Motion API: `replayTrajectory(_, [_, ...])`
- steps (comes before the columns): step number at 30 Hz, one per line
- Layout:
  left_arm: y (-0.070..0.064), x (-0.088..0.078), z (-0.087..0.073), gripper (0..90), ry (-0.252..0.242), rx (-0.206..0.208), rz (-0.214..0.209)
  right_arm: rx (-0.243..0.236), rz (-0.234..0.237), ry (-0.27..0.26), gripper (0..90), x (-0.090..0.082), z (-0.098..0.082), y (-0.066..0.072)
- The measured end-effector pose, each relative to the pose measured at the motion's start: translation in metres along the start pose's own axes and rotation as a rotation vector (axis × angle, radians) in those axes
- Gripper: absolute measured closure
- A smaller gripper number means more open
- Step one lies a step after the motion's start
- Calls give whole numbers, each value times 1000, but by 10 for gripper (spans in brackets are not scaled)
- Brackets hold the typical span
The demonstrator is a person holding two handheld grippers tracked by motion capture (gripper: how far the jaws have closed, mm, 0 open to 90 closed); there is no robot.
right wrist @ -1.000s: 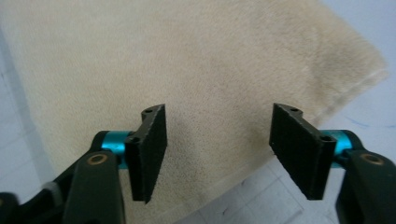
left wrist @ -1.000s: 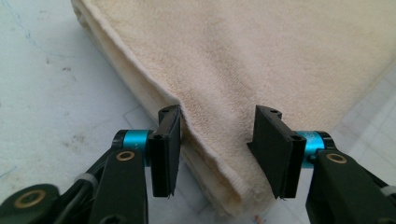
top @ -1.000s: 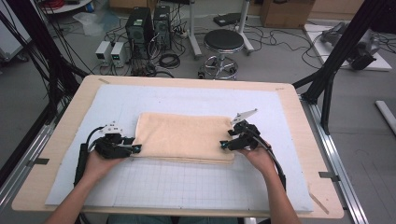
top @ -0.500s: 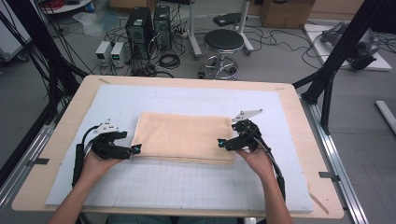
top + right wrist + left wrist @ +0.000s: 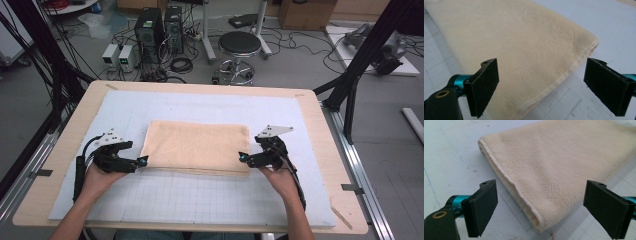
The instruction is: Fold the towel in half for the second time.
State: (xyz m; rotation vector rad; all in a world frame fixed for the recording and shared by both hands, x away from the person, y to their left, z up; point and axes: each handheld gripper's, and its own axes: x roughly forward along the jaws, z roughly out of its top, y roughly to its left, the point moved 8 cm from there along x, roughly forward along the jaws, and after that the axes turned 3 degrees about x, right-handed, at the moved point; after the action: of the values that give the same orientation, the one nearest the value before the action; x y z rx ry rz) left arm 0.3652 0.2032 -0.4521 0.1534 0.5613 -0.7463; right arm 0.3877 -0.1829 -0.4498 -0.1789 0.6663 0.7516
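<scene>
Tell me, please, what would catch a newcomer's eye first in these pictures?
First the folded cream towel, lying flat in the middle of the pale grid mat on the wooden table. Next the left gripper and right gripper, one at each near corner of the towel; their jaws have just been opening and now stand wide apart, pressing on nothing. Beyond the table, a round stool stands among cables on the floor.

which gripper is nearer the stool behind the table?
Right. The right gripper sits at the folded towel's right end, nearly below the stool in the high view. The left gripper is at the towel's left end, farther off to the side.
</scene>
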Motion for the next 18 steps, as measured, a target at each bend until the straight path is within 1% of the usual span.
replayTrajectory(2, [0,-2,0,124,-5,-1,-2,3,-5,-11,122,-2,-2,0])
replayTrajectory(3, [0,-2,0,124,-5,0,-3,-8,-14,-16,122,-3,-3,0])
replayTrajectory(5, [-1,-3,-1,124,-4,-3,-7,-3,-15,0,122,-4,-8,-1])
replayTrajectory(8, [-2,-5,-2,123,-5,3,-7,4,-21,-3,122,-6,-11,-2])
replayTrajectory(10, [-3,-6,-1,123,-10,3,-5,3,-23,-7,122,-8,-12,-1])
replayTrajectory(13, [-5,-8,-3,123,-6,12,-9,-1,-28,-9,122,-11,-14,1])
replayTrajectory(14, [-6,-8,-3,123,-4,5,-14,13,-17,-11,122,-12,-15,2])
replayTrajectory(16, [-8,-9,-5,123,1,12,-21,18,-7,-27,122,-14,-15,3])
replayTrajectory(17, [-9,-9,-5,123,-2,10,-20,24,-7,-25,122,-15,-15,4])
replayTrajectory(18, [-10,-10,-5,123,-1,14,-20,16,-10,-27,122,-15,-15,3])
